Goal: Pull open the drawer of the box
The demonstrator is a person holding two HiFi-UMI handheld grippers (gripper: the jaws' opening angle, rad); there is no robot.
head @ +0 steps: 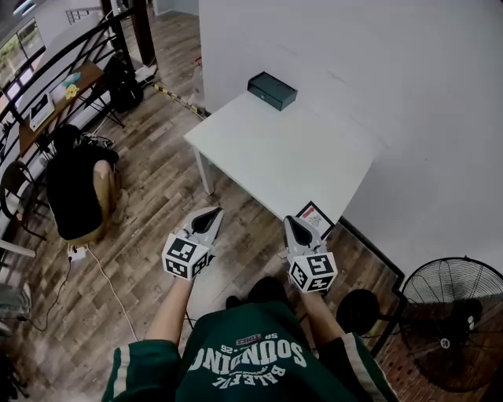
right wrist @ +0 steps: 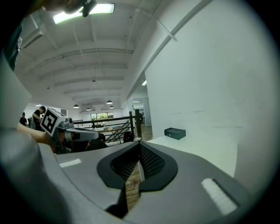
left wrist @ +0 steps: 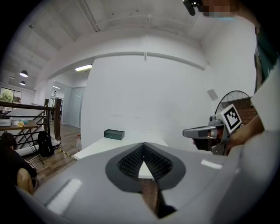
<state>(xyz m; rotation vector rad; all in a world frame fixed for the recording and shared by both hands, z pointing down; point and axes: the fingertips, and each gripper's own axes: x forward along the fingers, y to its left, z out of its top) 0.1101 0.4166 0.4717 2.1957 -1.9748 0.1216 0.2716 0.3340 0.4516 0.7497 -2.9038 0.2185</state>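
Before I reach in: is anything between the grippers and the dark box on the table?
Nothing visible does. The table is bare between the left gripper, the right gripper and the box at its far corner. A small card lies beside the right gripper, off the path.

We note bright, even light from a long white fluorescent ceiling lamp (right wrist: 103, 8). Shadows are soft. Both gripper views bend strongly at their black-vignetted edges; near surfaces blur.
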